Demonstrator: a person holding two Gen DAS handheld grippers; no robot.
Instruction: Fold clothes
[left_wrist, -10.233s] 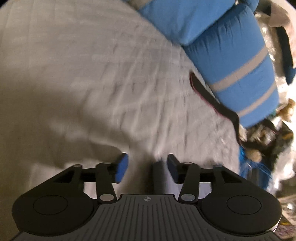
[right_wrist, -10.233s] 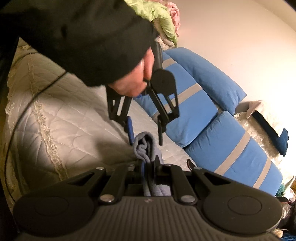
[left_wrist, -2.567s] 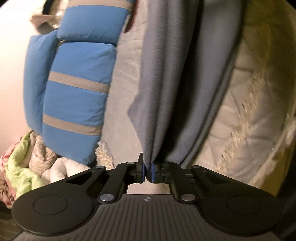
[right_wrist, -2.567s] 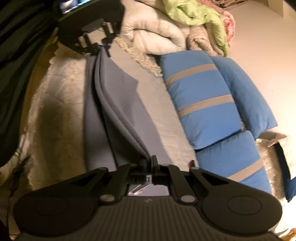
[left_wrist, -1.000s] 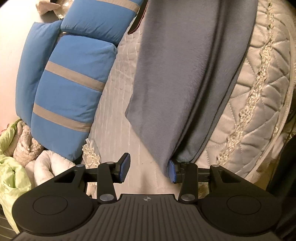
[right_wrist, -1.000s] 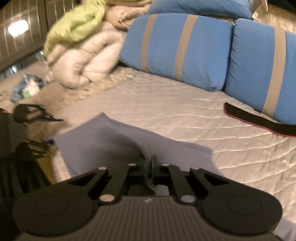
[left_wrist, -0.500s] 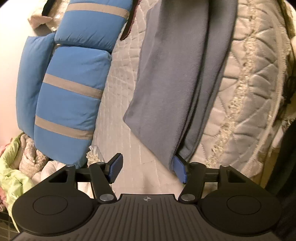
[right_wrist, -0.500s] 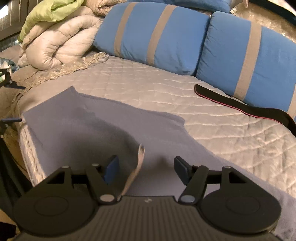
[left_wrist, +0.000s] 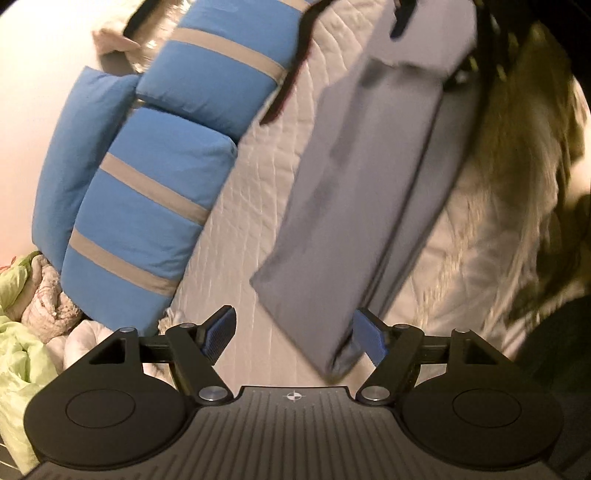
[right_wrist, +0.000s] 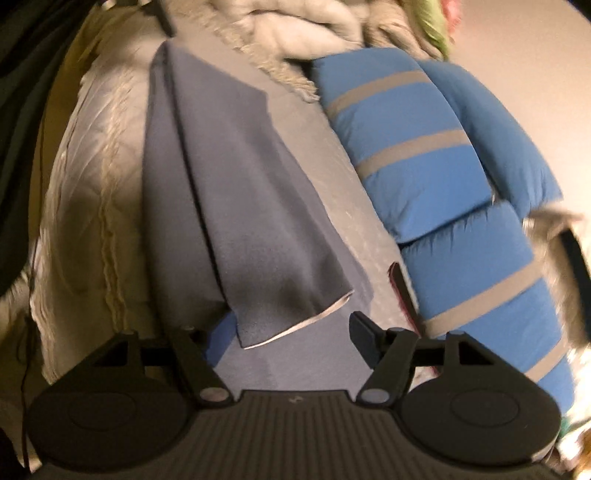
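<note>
grey folded garment (left_wrist: 369, 192) lies in a long strip on the white quilted bedspread (left_wrist: 258, 192), its long axis running from near the left gripper (left_wrist: 295, 332) away to the far right gripper (right_wrist: 291, 332). to the left sit blue striped pillows (left_wrist: 147, 177) with open quilt between them and the cloth; to the right the bed edge falls away. both grippers tilt downward, jaws apart and opening, each with a garment end between the pads, unpinched. a pale hem (right_wrist: 299, 328) curls up at the right gripper's end.
</note>
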